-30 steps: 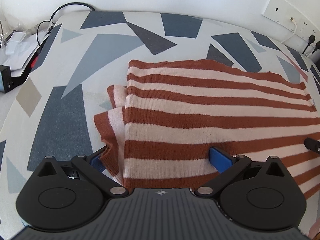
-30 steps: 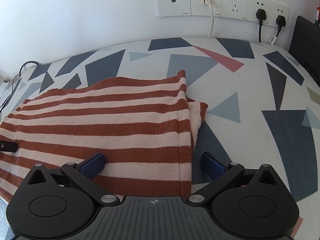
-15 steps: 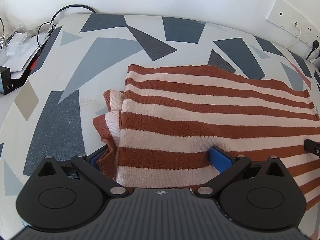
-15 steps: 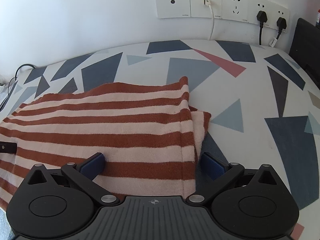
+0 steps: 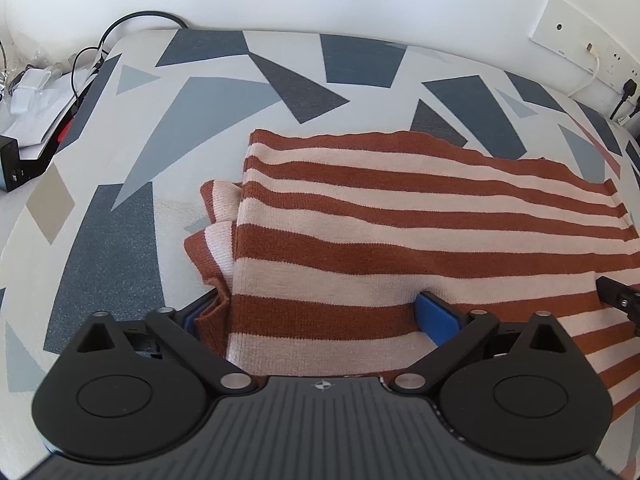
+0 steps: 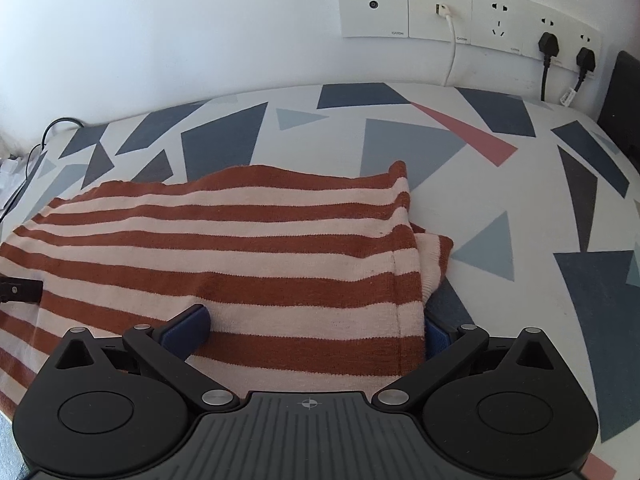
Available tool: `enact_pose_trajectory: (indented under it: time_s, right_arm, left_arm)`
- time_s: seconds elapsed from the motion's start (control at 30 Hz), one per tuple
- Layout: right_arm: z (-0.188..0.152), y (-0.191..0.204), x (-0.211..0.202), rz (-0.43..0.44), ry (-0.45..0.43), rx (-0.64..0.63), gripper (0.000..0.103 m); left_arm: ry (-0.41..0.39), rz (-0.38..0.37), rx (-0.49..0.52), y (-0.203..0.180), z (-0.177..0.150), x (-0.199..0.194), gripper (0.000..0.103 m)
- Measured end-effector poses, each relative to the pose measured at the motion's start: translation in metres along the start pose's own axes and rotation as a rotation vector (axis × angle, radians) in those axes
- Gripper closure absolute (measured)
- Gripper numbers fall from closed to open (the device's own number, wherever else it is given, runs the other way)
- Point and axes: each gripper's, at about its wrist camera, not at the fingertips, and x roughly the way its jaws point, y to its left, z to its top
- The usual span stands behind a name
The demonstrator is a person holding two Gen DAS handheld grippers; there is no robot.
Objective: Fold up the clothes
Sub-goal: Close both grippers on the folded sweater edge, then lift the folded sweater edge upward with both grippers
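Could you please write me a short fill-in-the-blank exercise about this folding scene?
1. The sweater has rust and cream ____.
2. It lies on a sheet printed with ____ shapes.
3. The left tool straddles the sweater's near ____.
4. Two ____ plugs sit in the wall sockets.

Missing words: stripes; triangular; edge; black

Your left gripper (image 5: 316,318) straddles the near left corner of the striped sweater (image 5: 420,232), its jaws closing with knit between the blue pads (image 5: 436,316); the sweater lies on the patterned cover (image 5: 168,120); at nine to ten o'clock sit papers (image 5: 32,120) and cables (image 5: 140,20); wall sockets (image 5: 580,52) at two o'clock.
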Motion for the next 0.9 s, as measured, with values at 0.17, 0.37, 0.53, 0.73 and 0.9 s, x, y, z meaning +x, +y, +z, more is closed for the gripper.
enact_pose_trajectory:
  time_s: [0.17, 0.37, 0.53, 0.73, 0.9]
  right_arm:
    - [0.000, 0.005, -0.004, 0.022, -0.004, -0.012, 0.019]
    - [-0.004, 0.006, -0.014, 0.128, -0.006, 0.076, 0.073]
    - [-0.014, 0.008, -0.025, 0.124, -0.016, 0.085, 0.076]
    - [-0.034, 0.001, -0.045, 0.137, -0.012, 0.099, 0.077]
    - [-0.045, -0.003, -0.062, 0.131, -0.004, 0.093, 0.077]
  left_arm:
    - [-0.006, -0.040, 0.010, -0.005, -0.001, -0.007, 0.040]
    - [0.008, -0.074, 0.010, -0.014, -0.002, -0.015, 0.069]
    - [0.008, -0.047, 0.037, -0.021, -0.015, -0.026, 0.071]
    - [0.023, -0.062, 0.016, -0.024, -0.036, -0.043, 0.071]
    - [0.005, -0.080, 0.018, -0.033, -0.049, -0.061, 0.071]
